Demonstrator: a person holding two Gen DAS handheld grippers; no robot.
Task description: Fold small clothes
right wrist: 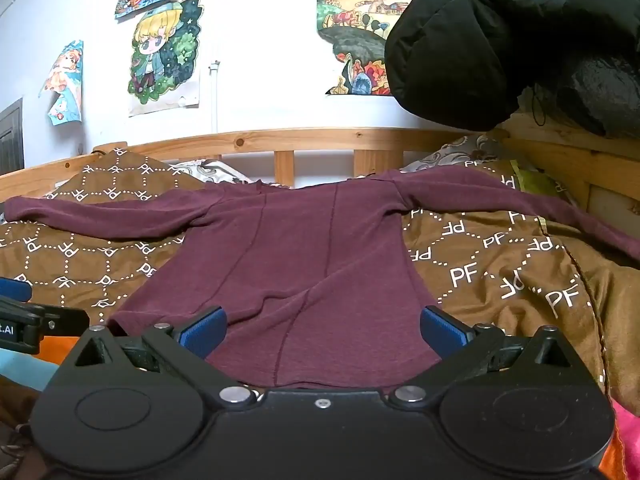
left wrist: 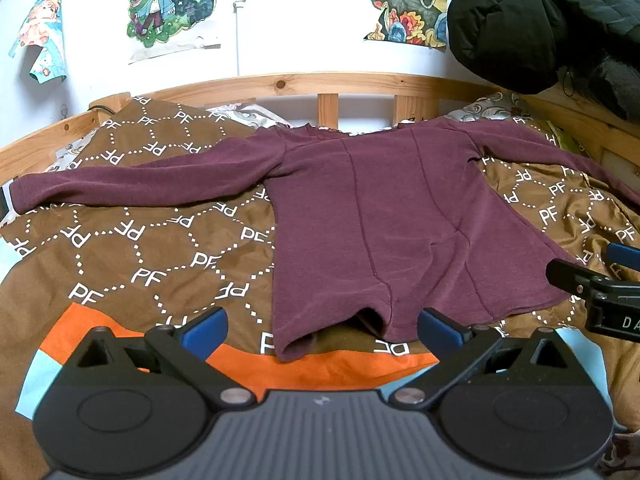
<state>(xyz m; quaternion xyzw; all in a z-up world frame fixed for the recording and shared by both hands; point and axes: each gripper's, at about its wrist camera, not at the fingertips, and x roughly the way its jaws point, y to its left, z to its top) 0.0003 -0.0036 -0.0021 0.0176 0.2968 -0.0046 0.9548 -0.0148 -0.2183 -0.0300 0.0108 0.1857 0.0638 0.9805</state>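
Note:
A maroon long-sleeved top [left wrist: 384, 216] lies flat on a brown patterned blanket [left wrist: 152, 256], collar toward the headboard, both sleeves spread out sideways. My left gripper [left wrist: 322, 330] is open, its blue pads on either side of the hem's left part, just short of the cloth. My right gripper [right wrist: 322, 330] is open over the hem's right part of the top [right wrist: 312, 264]. The right gripper also shows at the right edge of the left wrist view [left wrist: 600, 276]. The left gripper shows at the left edge of the right wrist view [right wrist: 24, 312].
A wooden bed rail [left wrist: 328, 84] runs behind the top. A black padded jacket [left wrist: 540, 20] hangs at the upper right. Posters [left wrist: 172, 0] hang on the white wall. An orange and light blue cloth [left wrist: 320, 368] lies under the blanket's near edge.

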